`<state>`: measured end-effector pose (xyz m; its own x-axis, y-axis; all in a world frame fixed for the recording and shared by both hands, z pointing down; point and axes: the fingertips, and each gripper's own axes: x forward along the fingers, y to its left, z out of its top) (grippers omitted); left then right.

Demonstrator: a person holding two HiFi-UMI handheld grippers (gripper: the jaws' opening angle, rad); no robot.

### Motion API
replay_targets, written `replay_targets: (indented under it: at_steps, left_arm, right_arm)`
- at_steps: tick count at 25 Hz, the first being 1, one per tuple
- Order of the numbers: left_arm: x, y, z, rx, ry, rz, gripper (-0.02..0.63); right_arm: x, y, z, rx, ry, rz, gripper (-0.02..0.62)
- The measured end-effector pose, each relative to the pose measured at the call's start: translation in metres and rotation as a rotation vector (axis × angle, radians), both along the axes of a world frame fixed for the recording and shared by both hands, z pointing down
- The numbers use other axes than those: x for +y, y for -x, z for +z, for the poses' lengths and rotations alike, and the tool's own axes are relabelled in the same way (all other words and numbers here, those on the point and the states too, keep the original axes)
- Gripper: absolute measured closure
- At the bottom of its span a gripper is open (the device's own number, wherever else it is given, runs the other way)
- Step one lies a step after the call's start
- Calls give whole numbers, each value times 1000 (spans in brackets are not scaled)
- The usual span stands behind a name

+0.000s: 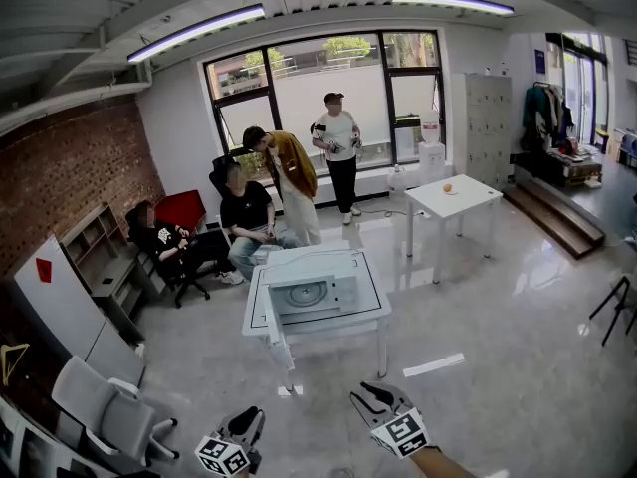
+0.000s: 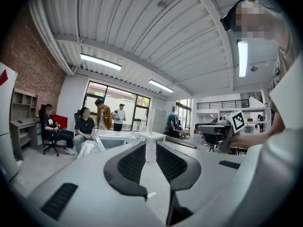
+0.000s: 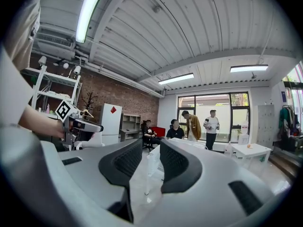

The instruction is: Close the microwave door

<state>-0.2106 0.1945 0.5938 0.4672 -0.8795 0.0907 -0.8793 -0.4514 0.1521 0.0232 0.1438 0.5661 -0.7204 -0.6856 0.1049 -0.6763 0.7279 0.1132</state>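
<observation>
A white microwave (image 1: 317, 289) sits on a small white table (image 1: 261, 319) in the middle of the room. Its cavity and round turntable show, so the door is open. A white panel (image 1: 280, 348) sticks out at the table's front left corner. Both grippers are well short of the table, at the bottom of the head view. My left gripper (image 1: 250, 421) (image 2: 150, 148) points at the table (image 2: 111, 137), jaws a little apart and empty. My right gripper (image 1: 369, 396) (image 3: 151, 148) is the same, with the table's legs (image 3: 143, 174) seen through its gap.
Two people sit and two stand behind the table by the window (image 1: 328, 78). A second white table (image 1: 453, 199) is at the back right. A white office chair (image 1: 105, 406) and a white fridge (image 1: 62, 297) are on the left, a tripod (image 1: 617, 307) on the right.
</observation>
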Motion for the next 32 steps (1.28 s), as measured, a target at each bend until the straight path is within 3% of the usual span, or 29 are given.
replay_targets:
  at_steps: [16,32]
  left_arm:
    - [-151,67,7,13,-7,28,549]
    - [-261,95,34,15,35,132,549]
  right_arm:
    - [-142,57,-4,53,-18,29,491]
    - [-249,89,-4,72,-25,71,491]
